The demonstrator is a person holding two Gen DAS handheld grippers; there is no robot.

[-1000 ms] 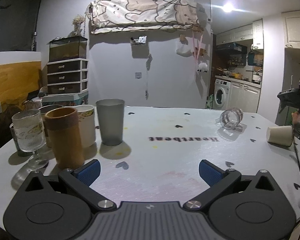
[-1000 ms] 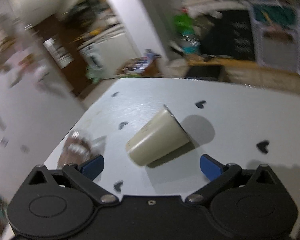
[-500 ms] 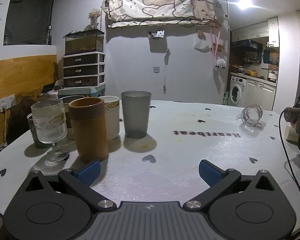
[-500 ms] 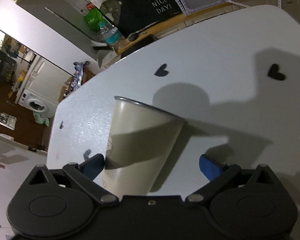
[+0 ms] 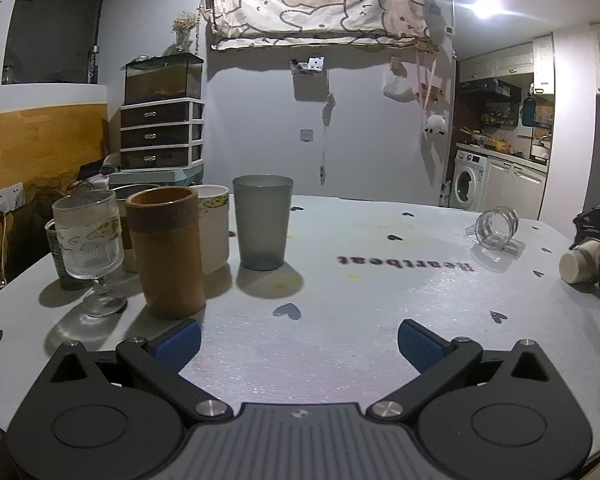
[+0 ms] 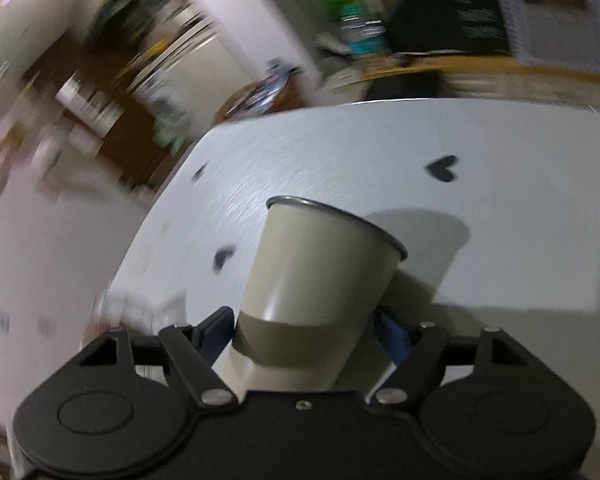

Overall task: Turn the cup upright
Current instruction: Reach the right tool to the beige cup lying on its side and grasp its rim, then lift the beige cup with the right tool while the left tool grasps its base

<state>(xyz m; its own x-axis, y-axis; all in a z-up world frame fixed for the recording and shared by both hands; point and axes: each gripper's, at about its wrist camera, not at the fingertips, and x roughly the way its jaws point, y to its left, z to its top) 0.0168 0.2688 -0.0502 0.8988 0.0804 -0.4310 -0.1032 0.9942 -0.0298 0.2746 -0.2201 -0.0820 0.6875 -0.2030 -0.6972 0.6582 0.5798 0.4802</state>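
A cream metal cup [image 6: 316, 280] with a steel rim lies on its side on the white table [image 6: 500, 184]. My right gripper [image 6: 306, 332] has closed on its lower body, blue pads pressed on both sides, rim pointing away from the camera. In the left wrist view the same cup [image 5: 578, 265] shows at the far right edge with the right gripper [image 5: 598, 228] over it. My left gripper [image 5: 298, 346] is open and empty, low above the table's near edge.
At the left stand a ribbed stemmed glass [image 5: 89, 248], a brown cylinder cup [image 5: 167, 252], a white mug [image 5: 214, 232] and a grey tumbler [image 5: 262, 222]. A clear glass mug [image 5: 496, 227] lies on its side at the right rear.
My right gripper has moved in around the cream cup and closed on it; the view is swinging and blurred. My left gripper has drifted slightly, staying open.
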